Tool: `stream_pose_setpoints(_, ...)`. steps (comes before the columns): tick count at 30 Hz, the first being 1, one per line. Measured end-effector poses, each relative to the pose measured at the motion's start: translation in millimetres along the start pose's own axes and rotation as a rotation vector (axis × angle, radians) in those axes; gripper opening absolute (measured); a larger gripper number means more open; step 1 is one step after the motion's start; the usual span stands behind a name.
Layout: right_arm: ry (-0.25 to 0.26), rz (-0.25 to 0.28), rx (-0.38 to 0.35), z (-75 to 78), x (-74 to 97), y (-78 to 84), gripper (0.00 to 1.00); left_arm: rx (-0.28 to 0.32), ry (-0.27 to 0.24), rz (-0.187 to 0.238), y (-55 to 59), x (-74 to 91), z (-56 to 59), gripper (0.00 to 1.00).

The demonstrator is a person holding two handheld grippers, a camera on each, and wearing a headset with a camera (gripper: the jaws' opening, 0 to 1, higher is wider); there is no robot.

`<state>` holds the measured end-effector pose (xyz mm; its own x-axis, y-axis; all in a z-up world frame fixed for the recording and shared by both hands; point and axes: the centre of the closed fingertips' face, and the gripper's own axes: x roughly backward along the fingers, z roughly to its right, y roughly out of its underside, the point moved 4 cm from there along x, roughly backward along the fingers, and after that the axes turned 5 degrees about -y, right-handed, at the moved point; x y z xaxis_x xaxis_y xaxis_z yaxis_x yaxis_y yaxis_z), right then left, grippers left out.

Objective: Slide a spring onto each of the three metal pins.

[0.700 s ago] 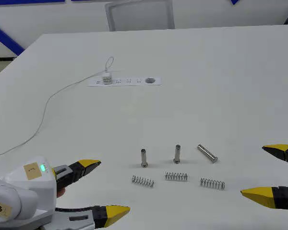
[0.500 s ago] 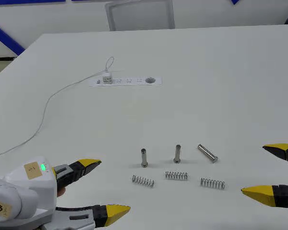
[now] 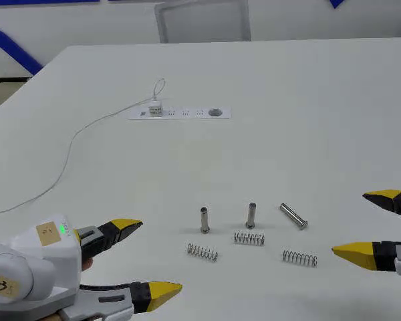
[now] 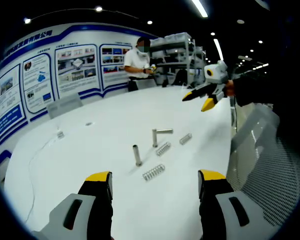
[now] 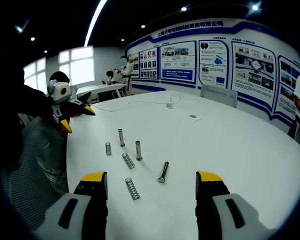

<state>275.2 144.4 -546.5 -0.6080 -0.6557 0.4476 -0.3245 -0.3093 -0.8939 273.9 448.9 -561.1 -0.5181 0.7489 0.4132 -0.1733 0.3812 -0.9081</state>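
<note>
Nearest, bottom-left: left claw [image 3: 150, 257], jaws apart, empty, held low over counter [image 3: 307, 120], tips aimed right. At right edge: right claw [image 3: 366, 223], jaws apart, empty, tips aimed left. Between claws, well apart from both: three springs [image 3: 248, 238] flat in loose row, long axes roughly left-right. Just beyond springs: three pins [image 3: 204, 219]. Two stand upright. The third pin [image 3: 293, 215] lies flat on diagonal, flanged head toward near-right. Far back: power strip [image 3: 180, 113], white cable [image 3: 67, 157] trailing left.

Right claw [image 3: 349, 223] cropped at head view's right edge.
</note>
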Motion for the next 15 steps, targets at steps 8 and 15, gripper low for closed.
stream_pose_setpoints(8,-0.014,-0.044,0.012,11.4,-24.9,-13.4,0.69,-0.002,-0.003,-0.001,0.2,0.4,0.4,0.71)
stream_pose_setpoints(15,0.007,-0.132,0.011,24.0,-47.0,-15.2,0.61,-0.001,-0.008,0.001,0.2,0.7,0.0,0.71)
